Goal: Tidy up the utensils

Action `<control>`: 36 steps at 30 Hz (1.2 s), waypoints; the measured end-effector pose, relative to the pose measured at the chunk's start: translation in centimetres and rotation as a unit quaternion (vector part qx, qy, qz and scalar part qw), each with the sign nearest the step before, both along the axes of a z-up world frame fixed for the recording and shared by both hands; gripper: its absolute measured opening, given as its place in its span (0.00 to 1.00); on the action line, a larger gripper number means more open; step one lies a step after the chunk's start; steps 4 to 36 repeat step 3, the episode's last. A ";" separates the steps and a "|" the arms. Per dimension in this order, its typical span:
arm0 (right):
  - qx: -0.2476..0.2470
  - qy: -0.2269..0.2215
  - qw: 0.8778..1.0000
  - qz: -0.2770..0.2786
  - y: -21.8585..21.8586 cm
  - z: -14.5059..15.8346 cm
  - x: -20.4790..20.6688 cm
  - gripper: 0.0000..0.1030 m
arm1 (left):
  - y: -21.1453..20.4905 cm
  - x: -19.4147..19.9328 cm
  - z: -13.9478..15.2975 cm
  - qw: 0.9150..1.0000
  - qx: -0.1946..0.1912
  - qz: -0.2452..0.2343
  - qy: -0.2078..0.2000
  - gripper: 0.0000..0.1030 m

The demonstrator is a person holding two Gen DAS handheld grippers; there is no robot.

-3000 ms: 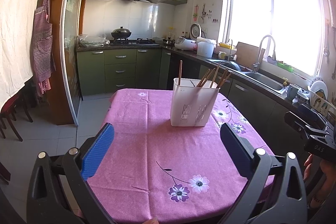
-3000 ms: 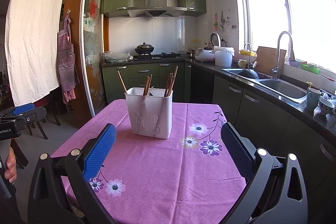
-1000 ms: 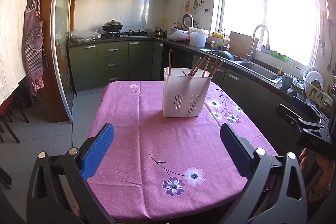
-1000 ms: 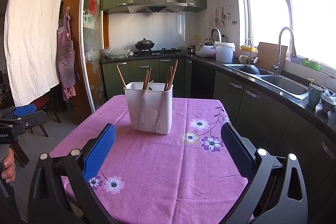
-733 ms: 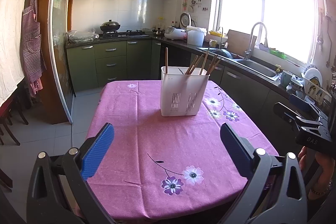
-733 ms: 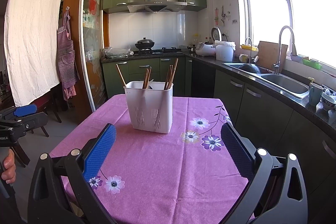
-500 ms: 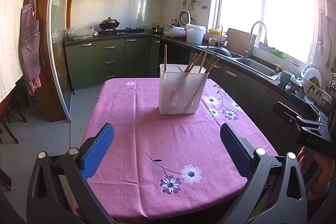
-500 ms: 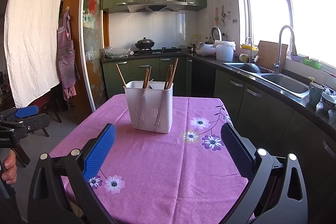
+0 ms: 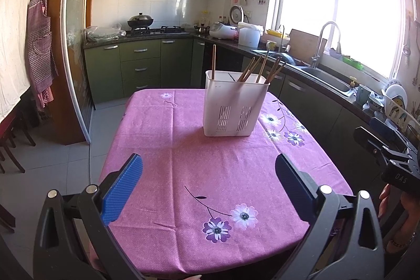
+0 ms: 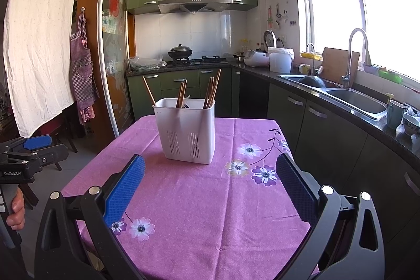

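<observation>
Chopsticks (image 10: 211,88) stand in one white caddy (image 10: 187,133) on the pink-clothed counter (image 10: 199,206), ahead of and well apart from both sets of fingers. Left fingers (image 9: 207,183): apart, empty. Right fingers (image 10: 210,183): apart, empty. Judgement: approach from above, pinch one stick near its top, lift straight. Count: one lone stick leaning left, two clusters; exact number unclear.
</observation>
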State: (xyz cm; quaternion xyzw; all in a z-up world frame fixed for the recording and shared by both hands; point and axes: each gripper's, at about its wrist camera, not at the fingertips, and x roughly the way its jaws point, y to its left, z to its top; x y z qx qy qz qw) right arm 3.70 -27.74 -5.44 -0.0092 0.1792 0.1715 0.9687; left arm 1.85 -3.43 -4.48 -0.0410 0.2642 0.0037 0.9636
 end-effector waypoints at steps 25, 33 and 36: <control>0.000 0.006 1.000 -0.001 0.0 -0.3 0.4 0.96 | 0.2 0.3 -0.4 1.000 0.015 0.017 0.000 0.93; 0.000 0.006 1.000 -0.001 0.0 -0.3 0.4 0.96 | 0.2 0.3 -0.4 1.000 0.015 0.017 0.000 0.93; 0.000 0.006 1.000 -0.001 0.0 -0.3 0.4 0.96 | 0.2 0.3 -0.4 1.000 0.015 0.017 0.000 0.93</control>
